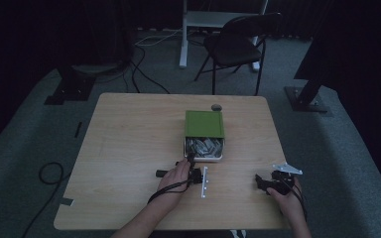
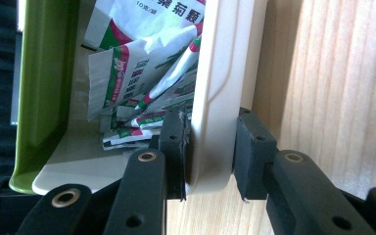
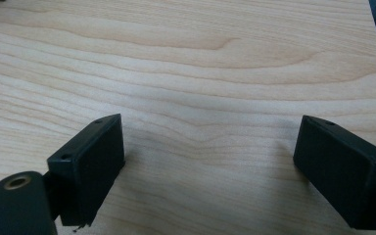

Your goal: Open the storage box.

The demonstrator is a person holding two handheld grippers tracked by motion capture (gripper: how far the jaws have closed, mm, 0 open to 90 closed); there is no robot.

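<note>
White box (image 1: 204, 148) sits centre of the high view, green lid (image 1: 204, 123) slid back toward the top so the sachets (image 2: 142, 78) show. Left gripper (image 2: 209, 156) is clamped on the box's near wall, one pad inside, one outside – likely to pin the box so it won't skate on the table (image 1: 129, 144). Right gripper (image 3: 208, 166) waits lower right in the high view, jaws wide apart over bare wood, holding nothing, probably free to pick a sachet next

I count one white box (image 1: 204, 148) with one green lid (image 1: 204, 123) on my table (image 1: 129, 148), many sachets (image 2: 142, 73) inside it, two grippers, and one chair (image 1: 235, 47) behind the table.
</note>
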